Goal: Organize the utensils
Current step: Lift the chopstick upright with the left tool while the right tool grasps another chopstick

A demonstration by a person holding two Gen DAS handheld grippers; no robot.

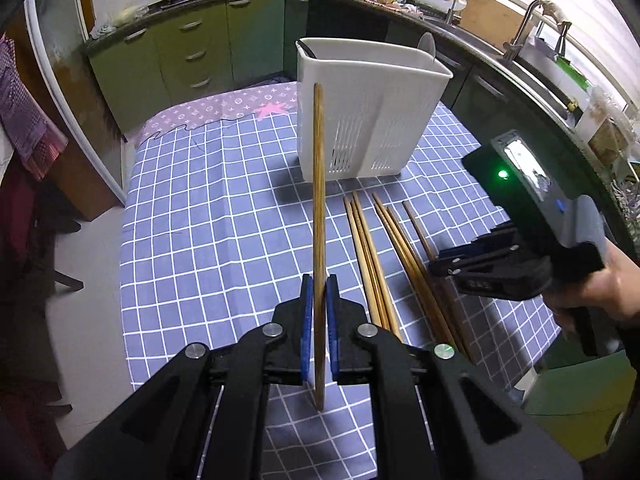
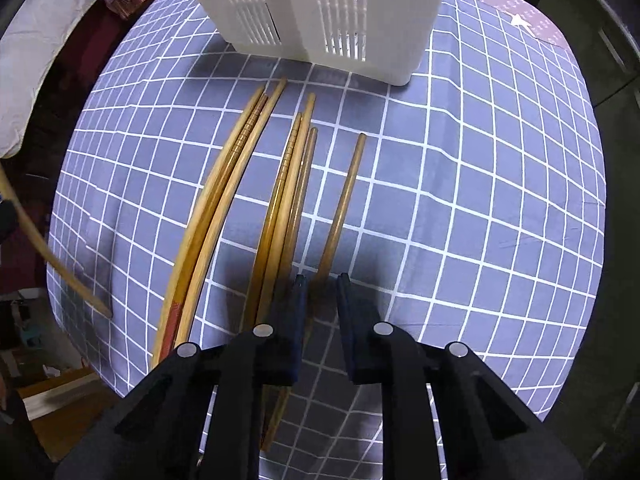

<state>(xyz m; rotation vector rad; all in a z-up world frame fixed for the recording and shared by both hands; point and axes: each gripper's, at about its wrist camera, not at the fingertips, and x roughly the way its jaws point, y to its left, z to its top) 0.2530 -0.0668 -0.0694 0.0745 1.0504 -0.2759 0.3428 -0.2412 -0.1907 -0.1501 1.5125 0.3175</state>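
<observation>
My left gripper is shut on one wooden chopstick, held upright above the table in front of the white slotted utensil holder. Several wooden chopsticks lie side by side on the checked cloth in front of the holder. My right gripper is open, low over the near ends of the lying chopsticks, with a single chopstick running between its fingers. The right gripper also shows in the left wrist view. The held chopstick appears at the left edge of the right wrist view.
The table carries a blue checked cloth with a purple patterned strip at the far end. Green kitchen cabinets, a hob with pans and a sink stand behind. A spoon handle pokes out of the holder.
</observation>
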